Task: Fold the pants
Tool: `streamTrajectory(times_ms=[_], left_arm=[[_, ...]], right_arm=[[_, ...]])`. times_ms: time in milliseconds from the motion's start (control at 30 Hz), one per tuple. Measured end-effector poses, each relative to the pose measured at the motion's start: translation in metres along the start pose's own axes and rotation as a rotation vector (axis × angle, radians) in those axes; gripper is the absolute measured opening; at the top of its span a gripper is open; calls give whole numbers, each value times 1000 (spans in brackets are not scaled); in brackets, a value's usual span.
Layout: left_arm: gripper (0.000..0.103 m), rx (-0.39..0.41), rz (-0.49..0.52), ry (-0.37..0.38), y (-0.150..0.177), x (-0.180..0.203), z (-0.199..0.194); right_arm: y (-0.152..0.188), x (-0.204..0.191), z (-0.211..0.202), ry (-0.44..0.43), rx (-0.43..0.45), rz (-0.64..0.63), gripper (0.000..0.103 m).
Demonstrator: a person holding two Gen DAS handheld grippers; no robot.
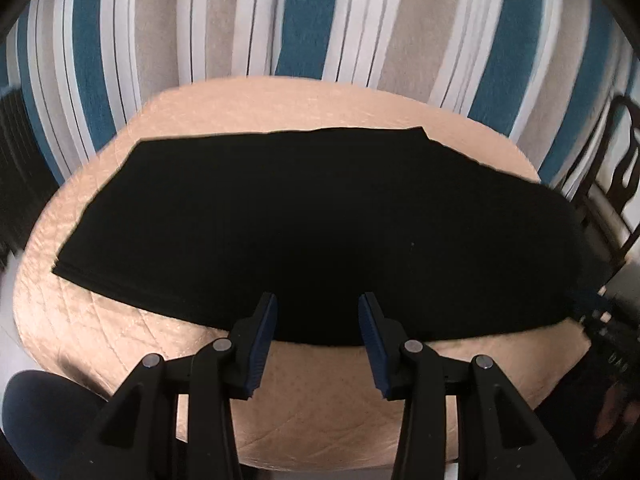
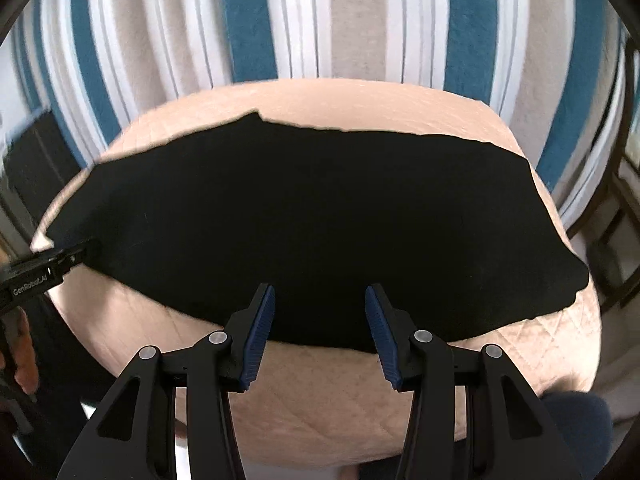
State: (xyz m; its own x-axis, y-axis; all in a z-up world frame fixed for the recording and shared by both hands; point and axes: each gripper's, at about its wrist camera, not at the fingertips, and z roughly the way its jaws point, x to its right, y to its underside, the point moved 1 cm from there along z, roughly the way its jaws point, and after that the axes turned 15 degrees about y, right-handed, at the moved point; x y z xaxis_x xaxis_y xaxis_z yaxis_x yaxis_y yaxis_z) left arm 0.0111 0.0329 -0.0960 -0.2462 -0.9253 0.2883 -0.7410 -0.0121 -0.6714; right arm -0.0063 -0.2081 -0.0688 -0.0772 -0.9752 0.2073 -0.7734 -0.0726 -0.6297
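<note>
Black pants point(image 1: 312, 232) flat on quilted table point(image 1: 120, 344); left gripper point(image 1: 318, 304), right gripper point(image 2: 320, 296) wide, empty; near hem grasp judged next.

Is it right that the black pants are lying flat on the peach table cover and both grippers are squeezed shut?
Not quite. The pants do lie flat on the peach cover, but the left gripper and the right gripper are open, as each wrist view shows.

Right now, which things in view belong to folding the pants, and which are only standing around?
For the job:
- black pants, spread flat
- left tongs, open, empty
- right tongs, open, empty
- quilted beige table cover under the pants

Only around:
- striped curtain behind
- dark wooden chair at the side
</note>
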Motion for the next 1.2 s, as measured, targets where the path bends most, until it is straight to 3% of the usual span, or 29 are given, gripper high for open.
streamTrajectory(times_ms=[167,333,467,667,867,1000,1200], left_arm=[[46,-21,-24,15,4,-4,-12],[46,8,-24,-9,3,-4,-24],[46,8,-22,4,-1,4,-22],[46,6,27,40,-9,30,-13],[46,-62,59,33,-2,40,10],[46,-56,66,31,0,39,6],[46,-27,-6,12,-1,17,-10]], right_arm=[[-1,7,-13,-13,9,16,48],[-4,5,-17,-32,45,19,48],[-4,-10,-15,-61,31,-3,48],[-13,-43,-22,-109,88,-73,48],[-8,-65,-10,-114,69,-150,48],[-2,-63,-8,-117,58,-156,48],[-4,-46,-15,-113,59,-123,48]])
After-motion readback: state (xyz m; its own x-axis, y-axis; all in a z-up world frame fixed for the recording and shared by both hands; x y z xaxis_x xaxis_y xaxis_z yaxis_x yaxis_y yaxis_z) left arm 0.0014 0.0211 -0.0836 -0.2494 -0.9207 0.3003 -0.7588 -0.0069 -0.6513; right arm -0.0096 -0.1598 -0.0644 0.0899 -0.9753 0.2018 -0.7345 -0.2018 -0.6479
